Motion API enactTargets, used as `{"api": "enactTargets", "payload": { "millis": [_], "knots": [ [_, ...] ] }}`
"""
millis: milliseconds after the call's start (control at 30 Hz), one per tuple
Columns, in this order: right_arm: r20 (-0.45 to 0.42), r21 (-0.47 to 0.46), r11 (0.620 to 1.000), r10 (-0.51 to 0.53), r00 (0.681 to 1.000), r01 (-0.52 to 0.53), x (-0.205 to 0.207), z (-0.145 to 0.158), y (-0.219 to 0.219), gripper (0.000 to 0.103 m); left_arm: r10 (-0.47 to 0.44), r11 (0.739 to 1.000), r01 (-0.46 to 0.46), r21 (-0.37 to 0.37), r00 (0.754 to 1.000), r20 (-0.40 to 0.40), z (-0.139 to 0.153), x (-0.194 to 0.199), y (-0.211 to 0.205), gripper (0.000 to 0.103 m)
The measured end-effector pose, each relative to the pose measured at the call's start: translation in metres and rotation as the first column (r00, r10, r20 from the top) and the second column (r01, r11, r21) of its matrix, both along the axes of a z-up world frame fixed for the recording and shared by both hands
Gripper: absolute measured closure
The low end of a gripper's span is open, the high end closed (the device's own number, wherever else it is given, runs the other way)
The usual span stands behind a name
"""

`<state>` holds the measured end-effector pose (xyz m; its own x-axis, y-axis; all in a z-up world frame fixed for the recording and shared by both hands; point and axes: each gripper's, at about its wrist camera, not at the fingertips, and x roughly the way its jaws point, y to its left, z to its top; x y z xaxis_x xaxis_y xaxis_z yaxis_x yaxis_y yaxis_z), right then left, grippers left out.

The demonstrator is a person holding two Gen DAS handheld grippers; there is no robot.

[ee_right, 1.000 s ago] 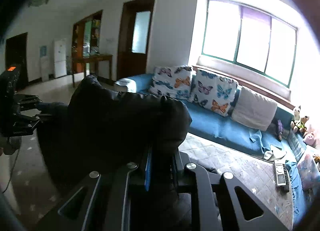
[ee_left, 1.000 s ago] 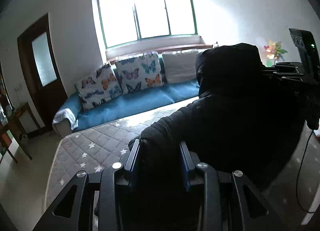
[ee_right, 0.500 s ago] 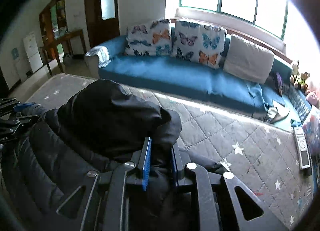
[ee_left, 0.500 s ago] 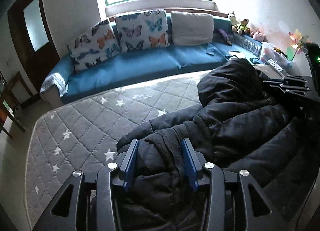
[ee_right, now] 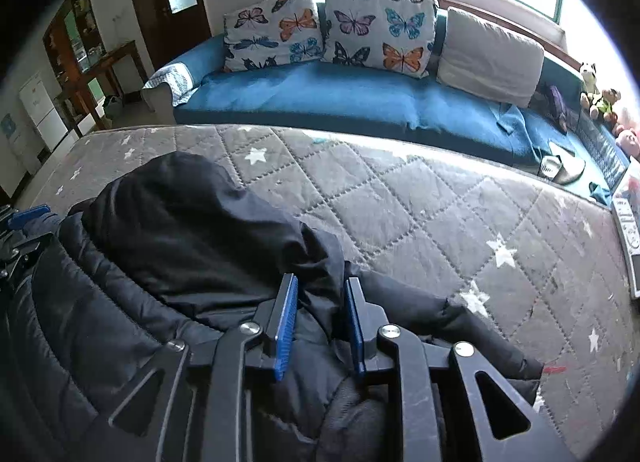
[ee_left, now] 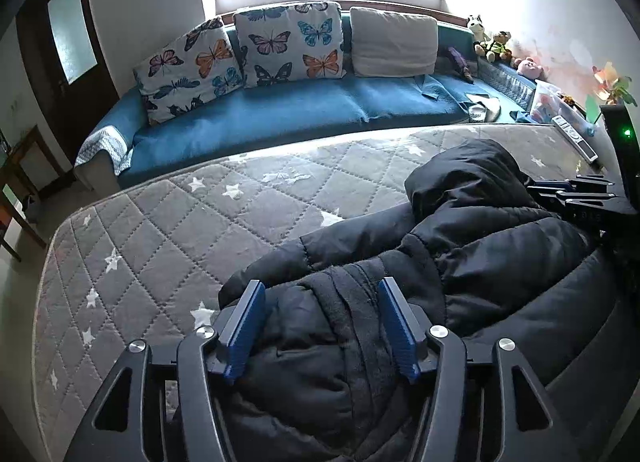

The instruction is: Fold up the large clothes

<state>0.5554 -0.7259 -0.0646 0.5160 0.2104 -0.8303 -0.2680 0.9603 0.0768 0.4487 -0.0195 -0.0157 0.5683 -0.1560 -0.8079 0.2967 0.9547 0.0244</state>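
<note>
A black puffy jacket lies bunched on the grey star-quilted mattress. My left gripper sits low over the jacket's near left part; its jaws are opening, and a ribbed cuff lies loosely between the blue pads. In the right wrist view the jacket spreads to the left, its hood humped up. My right gripper is opening too, a fold of fabric standing between its pads. Each gripper shows at the edge of the other's view: the right gripper and the left gripper.
A blue sofa with butterfly cushions runs along the mattress's far side under a window. A remote control lies at the mattress's right end. Soft toys sit in the corner. A dark door stands at left.
Both grippers came down and tipped forward, bringing the jacket from hanging in the air onto the mattress. Both pairs of jaws have widened, the left much more.
</note>
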Motion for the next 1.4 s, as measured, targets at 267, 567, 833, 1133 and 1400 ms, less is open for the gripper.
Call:
{"api": "enactTargets", "payload": {
  "millis": [267,567,833,1133,1400],
  "knots": [
    [-0.006,0.031,0.999,-0.032,0.999,0.032,0.007,0.005,-0.005,0.068,0.010,1.000,-0.009,0.012,1.000,-0.012,-0.011,0.007,0.000,0.035],
    [0.169,0.049,0.999,-0.007,0.986,-0.001,-0.015,0.059,0.005,0.065,0.020,1.000,-0.020,0.000,0.999,-0.033,-0.014,0.012,0.002,0.031],
    [-0.024,-0.021,0.996,0.085,0.996,-0.085,0.006,0.014,0.047,0.065,0.026,1.000,-0.026,0.006,0.999,-0.035,-0.014,0.014,0.002,0.028],
    [-0.086,-0.084,0.994,0.069,0.994,-0.076,0.022,0.000,0.051,0.065,0.043,0.999,-0.043,0.003,0.998,-0.049,-0.016,0.019,0.004,0.024],
    [-0.026,0.023,0.990,0.143,0.989,-0.142,-0.016,0.043,0.058,0.058,0.045,0.999,-0.044,0.019,0.998,-0.041,-0.015,0.018,0.002,0.022]
  ]
}}
